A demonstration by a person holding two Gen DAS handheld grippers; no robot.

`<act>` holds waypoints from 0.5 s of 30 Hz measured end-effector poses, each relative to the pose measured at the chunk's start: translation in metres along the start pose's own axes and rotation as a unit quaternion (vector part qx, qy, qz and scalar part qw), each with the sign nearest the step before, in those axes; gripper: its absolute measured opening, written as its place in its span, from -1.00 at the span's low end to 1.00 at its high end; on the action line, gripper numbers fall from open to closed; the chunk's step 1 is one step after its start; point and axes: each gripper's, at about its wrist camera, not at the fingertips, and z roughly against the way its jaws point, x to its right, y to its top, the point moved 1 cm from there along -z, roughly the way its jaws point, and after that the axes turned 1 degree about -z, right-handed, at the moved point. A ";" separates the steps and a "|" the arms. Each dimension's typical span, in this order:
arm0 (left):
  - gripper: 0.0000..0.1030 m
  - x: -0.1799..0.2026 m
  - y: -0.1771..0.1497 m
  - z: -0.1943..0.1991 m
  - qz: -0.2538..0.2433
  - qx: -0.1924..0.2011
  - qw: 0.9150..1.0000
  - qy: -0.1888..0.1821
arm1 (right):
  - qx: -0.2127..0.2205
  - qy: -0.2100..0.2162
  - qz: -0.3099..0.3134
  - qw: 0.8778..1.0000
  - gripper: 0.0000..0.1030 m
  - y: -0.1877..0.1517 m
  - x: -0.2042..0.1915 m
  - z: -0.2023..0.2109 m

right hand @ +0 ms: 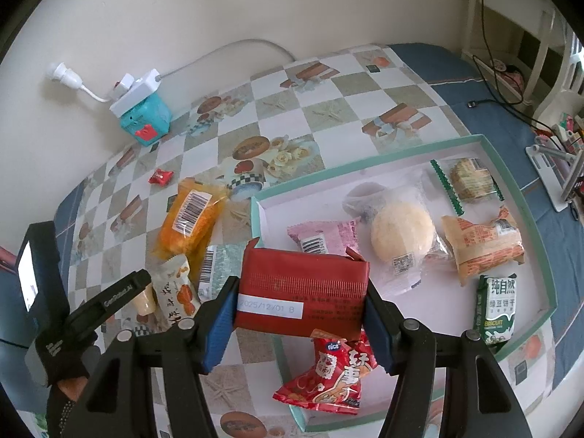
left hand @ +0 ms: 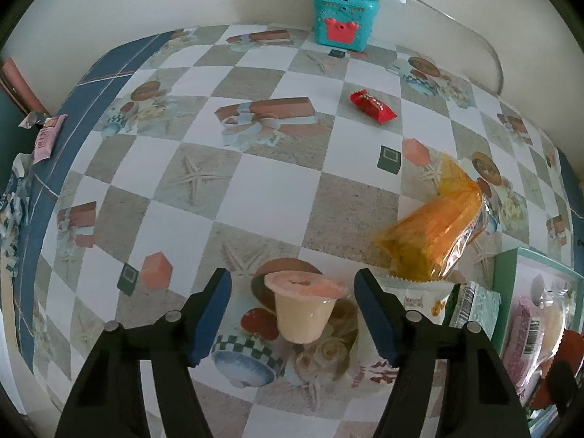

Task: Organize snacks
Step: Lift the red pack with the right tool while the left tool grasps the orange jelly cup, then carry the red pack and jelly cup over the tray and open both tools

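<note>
Ahead of the right gripper (right hand: 298, 310):
Tray (right hand: 518, 182): green-rimmed, holding a round bun (right hand: 401, 235), pink packet (right hand: 323, 237), biscuit pack (right hand: 497, 314).
Right gripper: clenched on a red packet (right hand: 303, 292) above the tray's near-left rim.
Left gripper (left hand: 292, 301): released, jaws flanking a pudding cup (left hand: 304, 304).
Left view only: red candy (left hand: 373, 106) far ahead, open tablecloth (left hand: 255, 189) between.

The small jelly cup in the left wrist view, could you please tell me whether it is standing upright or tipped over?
Upright. The jelly cup stands on its narrow base on the table with its sealed pink lid facing up, between the open fingers of the left hand-held gripper, untouched.
</note>
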 end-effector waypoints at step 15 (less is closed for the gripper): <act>-0.05 -0.001 0.002 0.004 0.000 -0.012 1.000 0.008 | 0.003 0.004 -0.010 1.000 0.28 0.002 0.006 0.004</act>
